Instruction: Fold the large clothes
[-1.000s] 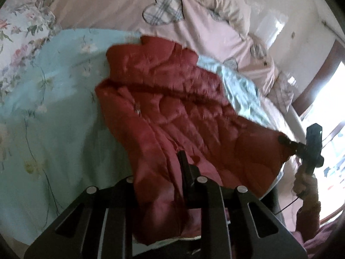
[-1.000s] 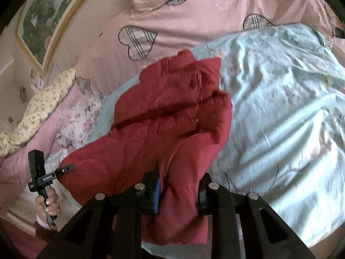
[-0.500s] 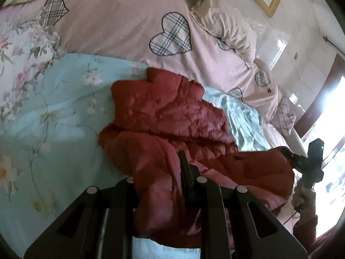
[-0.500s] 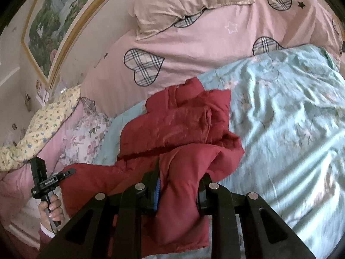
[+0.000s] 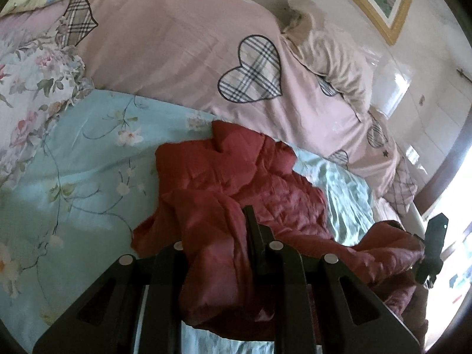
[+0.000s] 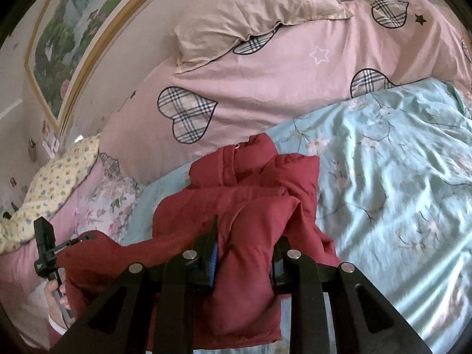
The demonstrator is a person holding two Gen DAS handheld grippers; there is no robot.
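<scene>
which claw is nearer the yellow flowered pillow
Left. The left claw grips the red jacket just below the yellow flowered pillow; the right claw holds the hem farther away.

Red quilted jacket [image 5: 236,177] on the bed

It lay crumpled, its near hem lifted at 6 o'clock, collar end flat toward 12 o'clock.

Each camera sits just behind its own hand-held gripper, close above the bed [image 5: 88,153], looking forward and downward toward the pink heart-patterned duvet [image 5: 183,44]. Both views share the red quilted jacket [image 5: 236,177], the light-blue floral sheet [image 6: 398,177] and the framed picture [image 6: 73,29]; each shows the other gripper at its edge.
</scene>
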